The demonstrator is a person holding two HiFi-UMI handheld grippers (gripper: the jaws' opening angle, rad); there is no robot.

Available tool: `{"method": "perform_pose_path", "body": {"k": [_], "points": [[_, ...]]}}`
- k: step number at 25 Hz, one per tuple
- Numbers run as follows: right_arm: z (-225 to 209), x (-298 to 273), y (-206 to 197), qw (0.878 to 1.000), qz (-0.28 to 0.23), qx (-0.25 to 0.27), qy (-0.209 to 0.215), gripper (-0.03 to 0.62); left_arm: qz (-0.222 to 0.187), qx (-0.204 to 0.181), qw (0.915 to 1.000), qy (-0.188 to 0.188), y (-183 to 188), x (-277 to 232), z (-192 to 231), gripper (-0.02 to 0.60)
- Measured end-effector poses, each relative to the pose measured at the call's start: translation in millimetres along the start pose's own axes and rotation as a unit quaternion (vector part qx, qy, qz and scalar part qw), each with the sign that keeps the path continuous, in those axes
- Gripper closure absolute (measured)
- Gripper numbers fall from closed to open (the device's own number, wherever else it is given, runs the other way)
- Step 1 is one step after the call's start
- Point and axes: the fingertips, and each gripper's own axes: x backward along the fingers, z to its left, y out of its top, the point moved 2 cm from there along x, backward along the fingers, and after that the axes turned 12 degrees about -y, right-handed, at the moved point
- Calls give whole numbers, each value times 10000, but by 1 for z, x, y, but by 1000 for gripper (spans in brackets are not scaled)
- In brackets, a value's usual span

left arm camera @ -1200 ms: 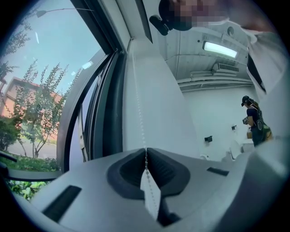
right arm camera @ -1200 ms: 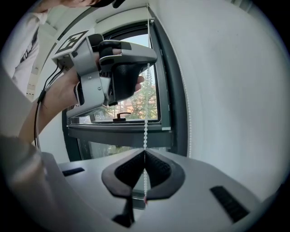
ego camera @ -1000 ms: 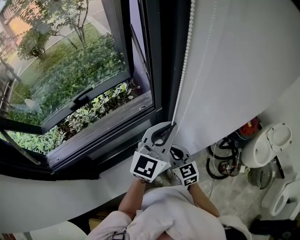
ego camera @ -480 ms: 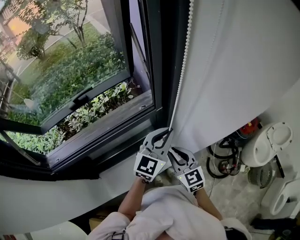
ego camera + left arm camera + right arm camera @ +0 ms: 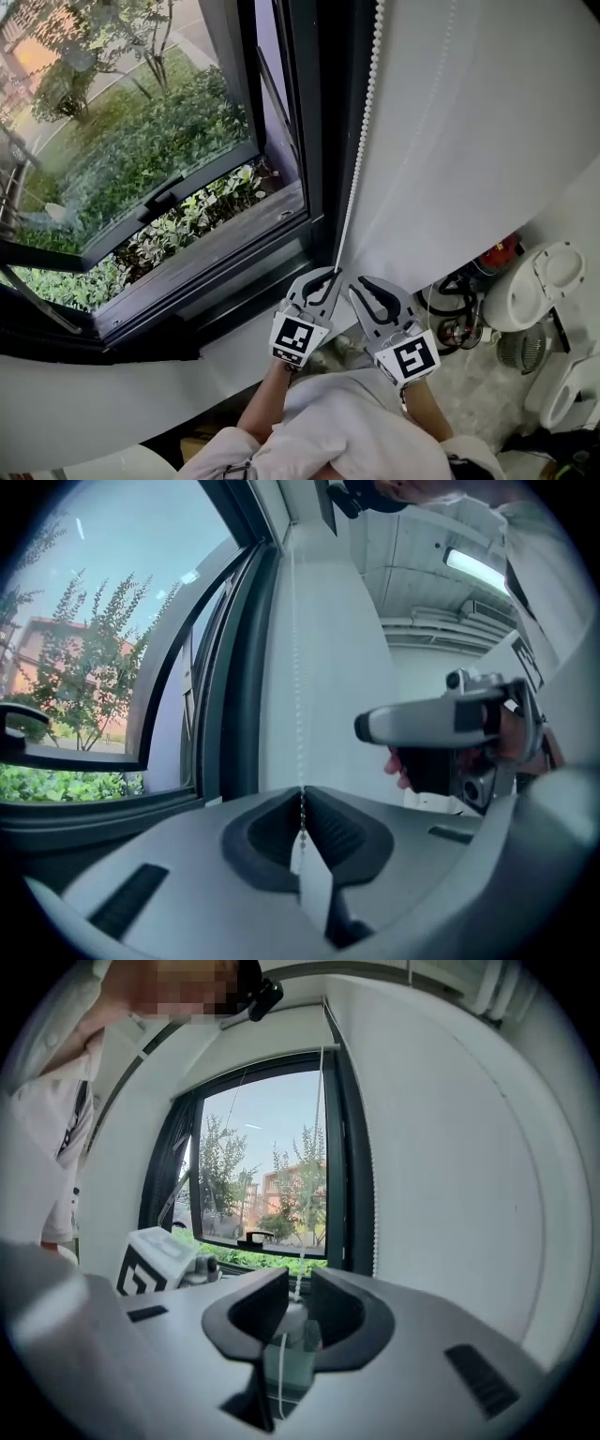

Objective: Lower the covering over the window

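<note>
**A:** Going by the head view, where's the chain point(image 5: 361, 141) relative to each claw?

**B:** It hangs down along the edge of the white blind point(image 5: 469, 141), just right of the window point(image 5: 141, 159). Its bottom end goes straight into the tips of the left claw point(image 5: 332, 273). The right claw point(image 5: 357, 286) sits just beside it, a bit lower in the picture, with its tips next to the chain's end.

**A:** And the left gripper view?

**B:** Pretty clear there. The left claw point(image 5: 302, 795) is pinched together on the chain point(image 5: 296, 667), and the beads run straight up from between the pads along the blind. The right claw point(image 5: 441, 724) floats off to the side.

**A:** Right gripper view?

**B:** The right claw point(image 5: 300, 1288) has a gap between its pads, and its jaws have just been opening. The chain point(image 5: 301, 1267) hangs in that gap, but neither pad presses on it. So it's loose here, with only the left claw actually gripping.
</note>
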Motion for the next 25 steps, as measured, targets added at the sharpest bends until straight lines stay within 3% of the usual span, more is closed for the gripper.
{"method": "perform_pose_path", "body": {"k": [11, 21, 25], "points": [[-6, -25, 76, 9966, -821, 98, 71, 510, 152, 176, 9997, -51, -28, 2, -8, 563], [-5, -40, 119, 9918, -1252, 143, 200, 499, 144, 249, 9996, -70, -41, 1, -11, 563], [-7, -41, 122, 9914, -1304, 3, 139, 588, 113, 309, 9994, -73, -44, 1, -14, 563]]}}
